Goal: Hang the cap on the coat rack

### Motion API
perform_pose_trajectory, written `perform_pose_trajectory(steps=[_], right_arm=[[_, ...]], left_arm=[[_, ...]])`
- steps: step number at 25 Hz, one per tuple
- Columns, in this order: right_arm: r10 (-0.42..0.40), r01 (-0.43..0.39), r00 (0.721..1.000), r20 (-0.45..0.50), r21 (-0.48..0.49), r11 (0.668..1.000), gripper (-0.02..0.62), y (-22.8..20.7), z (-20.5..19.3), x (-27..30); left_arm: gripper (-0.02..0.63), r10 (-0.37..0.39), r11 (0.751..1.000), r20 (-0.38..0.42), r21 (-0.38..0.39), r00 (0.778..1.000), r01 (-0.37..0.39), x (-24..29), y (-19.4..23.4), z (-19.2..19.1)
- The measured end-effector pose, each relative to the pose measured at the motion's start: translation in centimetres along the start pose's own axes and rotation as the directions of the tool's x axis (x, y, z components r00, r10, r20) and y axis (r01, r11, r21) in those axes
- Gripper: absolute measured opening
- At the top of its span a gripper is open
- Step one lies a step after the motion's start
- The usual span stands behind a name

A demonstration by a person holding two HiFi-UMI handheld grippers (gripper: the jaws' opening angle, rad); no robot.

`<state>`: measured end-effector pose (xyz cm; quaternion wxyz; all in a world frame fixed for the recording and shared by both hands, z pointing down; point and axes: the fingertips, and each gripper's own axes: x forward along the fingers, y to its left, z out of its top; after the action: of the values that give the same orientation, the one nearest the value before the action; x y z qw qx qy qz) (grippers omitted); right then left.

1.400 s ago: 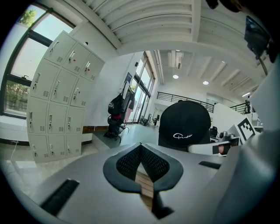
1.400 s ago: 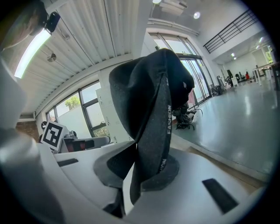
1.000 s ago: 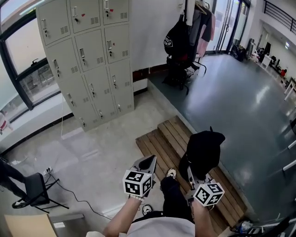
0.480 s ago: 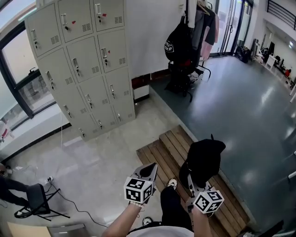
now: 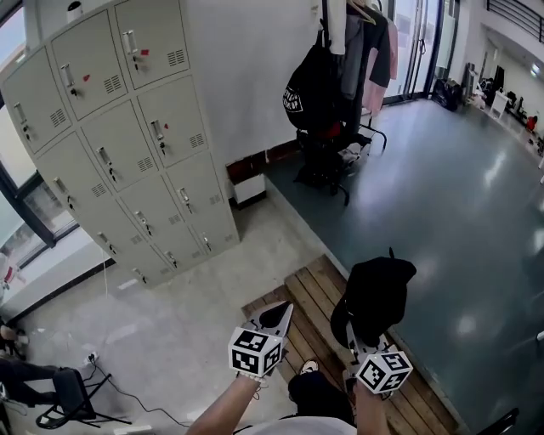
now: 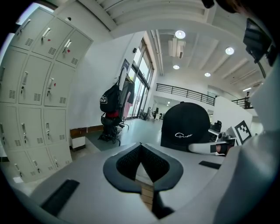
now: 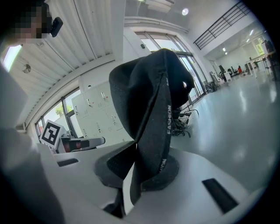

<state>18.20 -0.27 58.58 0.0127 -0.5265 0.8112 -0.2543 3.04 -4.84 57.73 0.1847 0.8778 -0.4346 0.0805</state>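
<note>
The dark grey floor [image 5: 459,195] fills the right side, and a paler tiled floor [image 5: 170,340] the left. A bank of grey lockers [image 5: 127,144] stands against the wall at upper left. To its right, at the top of the head view, is the rack [image 5: 338,25], hung with clothes and a black backpack [image 5: 308,89]. A slatted wooden deck [image 5: 310,293] lies low in the middle, where the two floors meet.

The black cap [image 5: 374,293] is up in the air above the deck's right edge, well apart from the rack. The right tongs [image 5: 351,330] pinch it from below: in the right gripper view their pads are clamped on the cap's lower edge and strap, with the crown standing above them. The left tongs [image 5: 285,310] are just beside, tips pressed together with nothing between them.
</note>
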Motion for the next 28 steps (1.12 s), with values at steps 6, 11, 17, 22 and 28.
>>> perform_pose_trajectory(steps=[6, 11, 17, 22, 28], right_arm=[[0.026, -0.026, 1.000, 0.007, -0.013, 1.000, 0.029, -4.8, 9.0, 6.1], [0.049, -0.049, 0.999, 0.005, -0.037, 0.998, 0.029, -6.1, 14.3, 9.9], [0.060, -0.061, 0.998, -0.028, -0.042, 0.997, 0.029, -7.2, 16.9, 15.2], [0.052, -0.054, 0.998, -0.024, -0.052, 0.997, 0.029, -8.6, 19.5, 21.6], [0.054, -0.053, 0.998, 0.015, -0.066, 0.996, 0.029, -9.2, 25.3, 32.3]], left_arm=[[0.003, 0.030, 1.000, -0.006, -0.001, 1.000, -0.030, 9.1, 1.5, 7.6], [0.003, 0.043, 0.999, -0.005, -0.008, 0.999, -0.043, 13.0, 2.3, 11.8], [0.003, 0.054, 0.999, -0.006, -0.011, 0.999, -0.054, 16.4, 5.7, 14.9], [0.003, 0.019, 1.000, -0.004, 0.010, 1.000, -0.019, 21.8, 9.7, 17.9], [0.003, -0.021, 0.999, -0.013, 0.046, 1.000, 0.021, 28.5, 16.7, 23.6]])
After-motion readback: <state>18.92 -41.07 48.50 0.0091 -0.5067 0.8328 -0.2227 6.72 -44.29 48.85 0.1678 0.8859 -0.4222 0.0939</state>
